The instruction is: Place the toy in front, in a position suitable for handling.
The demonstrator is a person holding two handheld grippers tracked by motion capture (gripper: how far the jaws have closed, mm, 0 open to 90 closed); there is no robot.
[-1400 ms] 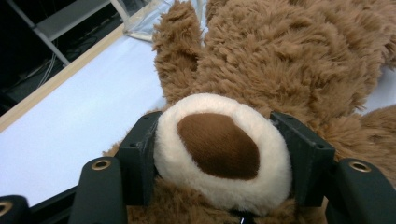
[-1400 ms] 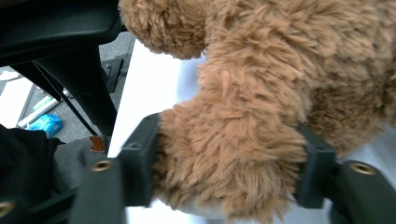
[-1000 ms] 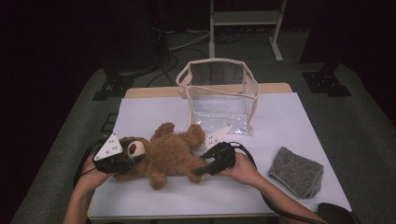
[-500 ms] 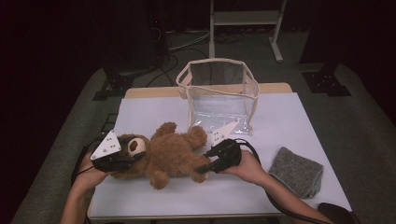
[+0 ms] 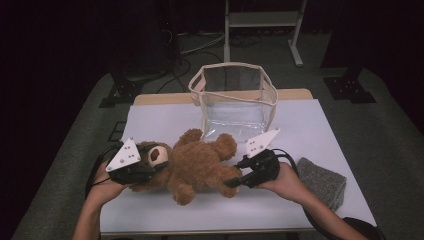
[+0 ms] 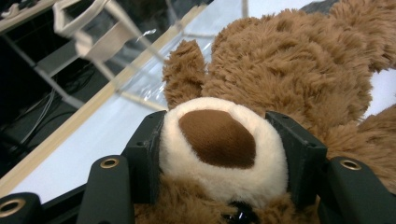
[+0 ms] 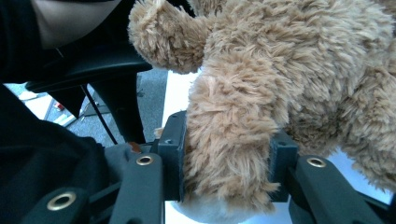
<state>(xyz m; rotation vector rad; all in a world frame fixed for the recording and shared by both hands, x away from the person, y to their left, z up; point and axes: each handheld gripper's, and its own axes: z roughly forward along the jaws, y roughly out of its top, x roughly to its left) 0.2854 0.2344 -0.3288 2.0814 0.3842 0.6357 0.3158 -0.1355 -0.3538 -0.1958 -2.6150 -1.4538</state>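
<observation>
Brown plush bear [image 5: 192, 167] held at both ends, in front of the clear bag [image 5: 235, 102], which stands open-topped on the white table [image 5: 320, 125]. Left gripper [image 5: 150, 170]: jaws pinch the bear's cream muzzle [image 6: 219, 140] from either side. Right gripper [image 5: 234, 182]: jaws, having just closed a little further, clamp one leg [image 7: 229, 140]. Compared with a second ago, both hands and the bear sit slightly higher and nearer the bag; the body appears to be coming off the tabletop. Judgement: the two-point grasp is secure and the lift has begun, so carrying the bear over the bag's rim is the likely next step. Grey felt pad [image 5: 322, 181] lies to the bag's right-front, untouched.
</observation>
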